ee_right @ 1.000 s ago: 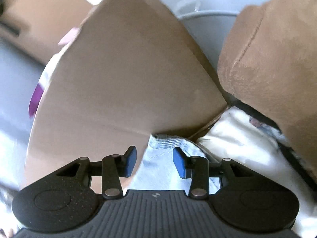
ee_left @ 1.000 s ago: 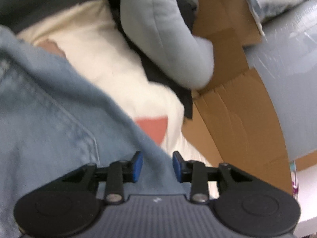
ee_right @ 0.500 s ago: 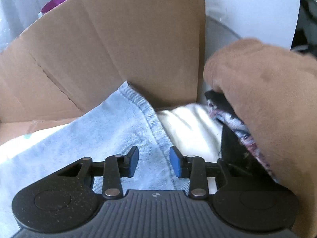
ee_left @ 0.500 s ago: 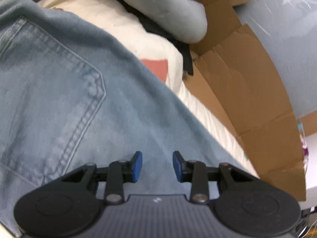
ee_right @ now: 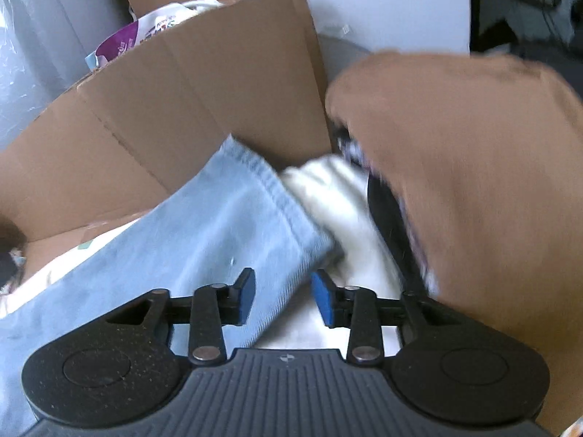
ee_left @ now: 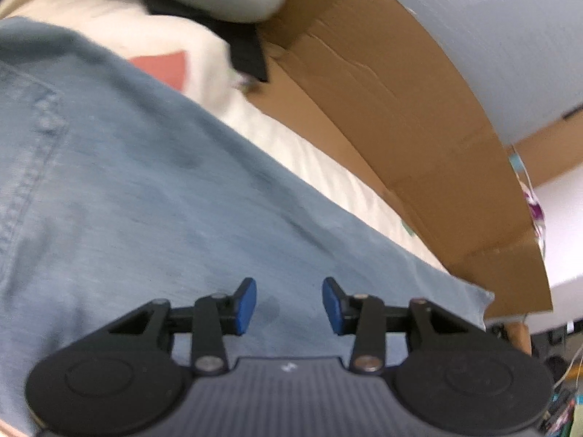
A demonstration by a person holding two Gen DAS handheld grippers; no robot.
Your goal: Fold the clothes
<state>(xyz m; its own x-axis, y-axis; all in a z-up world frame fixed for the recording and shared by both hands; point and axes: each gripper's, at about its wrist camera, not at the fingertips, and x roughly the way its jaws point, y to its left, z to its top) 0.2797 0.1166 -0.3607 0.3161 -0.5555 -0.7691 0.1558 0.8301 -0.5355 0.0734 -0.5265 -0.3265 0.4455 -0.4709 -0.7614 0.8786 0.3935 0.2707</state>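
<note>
I've slid further along the jeans [ee_left: 153,196] toward the hem [ee_right: 262,178], left hand-held gripper [ee_left: 289,306] and right hand-held gripper [ee_right: 282,296] both still apart.

Brown cardboard panels [ee_right: 204,83] stand against a pale grey wall [ee_left: 484,36]

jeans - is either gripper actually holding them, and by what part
Neither. The left gripper and right gripper are both open over the jeans, with nothing pinched.
</note>
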